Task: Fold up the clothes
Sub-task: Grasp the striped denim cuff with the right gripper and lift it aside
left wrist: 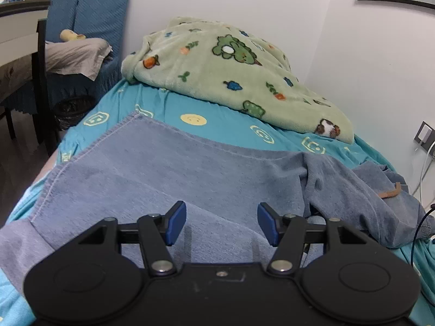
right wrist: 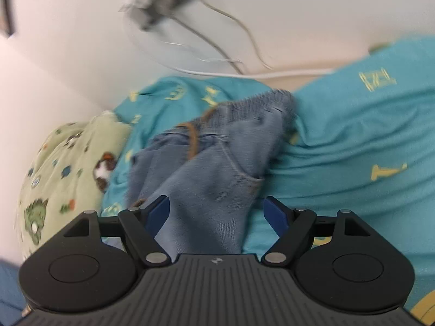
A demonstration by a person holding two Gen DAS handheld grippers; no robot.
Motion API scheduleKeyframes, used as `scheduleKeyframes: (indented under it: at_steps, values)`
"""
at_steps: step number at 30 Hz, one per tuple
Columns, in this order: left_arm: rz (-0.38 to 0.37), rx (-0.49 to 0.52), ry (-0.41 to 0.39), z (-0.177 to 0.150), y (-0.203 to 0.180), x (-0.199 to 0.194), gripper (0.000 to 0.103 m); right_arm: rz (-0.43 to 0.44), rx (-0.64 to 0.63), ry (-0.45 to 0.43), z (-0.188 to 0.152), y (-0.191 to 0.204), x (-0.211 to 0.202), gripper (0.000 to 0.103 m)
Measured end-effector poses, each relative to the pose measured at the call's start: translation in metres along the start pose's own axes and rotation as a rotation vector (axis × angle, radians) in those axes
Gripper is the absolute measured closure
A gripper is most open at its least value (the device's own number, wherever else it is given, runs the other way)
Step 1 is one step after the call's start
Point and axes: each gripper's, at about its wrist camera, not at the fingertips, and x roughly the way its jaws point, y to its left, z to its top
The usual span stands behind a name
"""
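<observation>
Both tools (left wrist: 221, 222) (right wrist: 216, 214) wide apart, empty.

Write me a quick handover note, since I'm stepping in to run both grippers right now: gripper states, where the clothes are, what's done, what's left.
Left gripper: open, empty, over the flat part of the blue garment.
Right gripper: open, empty, at the denim jeans, fabric between the jaws, not clamped.
Both lie on the teal bedsheet; the green blanket is heaped behind.
Done: the blue garment is partly spread.
Left: the bunched jeans end, all folds.
</observation>
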Motion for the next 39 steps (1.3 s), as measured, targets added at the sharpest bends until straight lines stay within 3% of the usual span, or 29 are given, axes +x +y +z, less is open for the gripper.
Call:
scheduleKeyframes:
  at_steps: [7,8,9,11,17,23,28,31,39]
  values:
    - [-0.014,-0.035,0.016,-0.001,0.003,0.003,0.048,-0.001,0.032,0.090,-0.001,-0.009,0.043,0.030]
    - [-0.015,-0.038,0.013,-0.001,0.004,0.002,0.048,0.015,0.037,0.093,-0.001,-0.009,0.047,0.044]
    - [-0.015,-0.041,0.009,0.000,0.004,0.001,0.048,0.027,0.039,0.090,-0.002,-0.009,0.046,0.068]
    - [-0.017,-0.046,0.000,0.000,0.005,0.000,0.048,0.002,0.007,0.052,-0.002,-0.001,0.036,0.095]
    - [-0.020,-0.059,-0.019,0.001,0.008,-0.004,0.049,0.164,-0.081,-0.091,0.002,0.059,-0.016,0.098]
    - [-0.028,-0.092,-0.014,0.003,0.016,-0.001,0.049,0.234,-0.259,-0.116,0.020,0.173,-0.014,0.098]
    - [-0.015,-0.066,-0.029,0.008,0.020,0.008,0.049,0.188,-0.465,-0.103,0.018,0.269,0.039,0.098]
    - [0.026,-0.043,-0.055,0.013,0.026,0.014,0.049,0.139,-0.547,-0.085,0.008,0.299,0.088,0.097]
    - [0.080,-0.071,-0.022,0.018,0.052,0.044,0.049,0.031,-0.684,-0.063,-0.019,0.295,0.201,0.095]
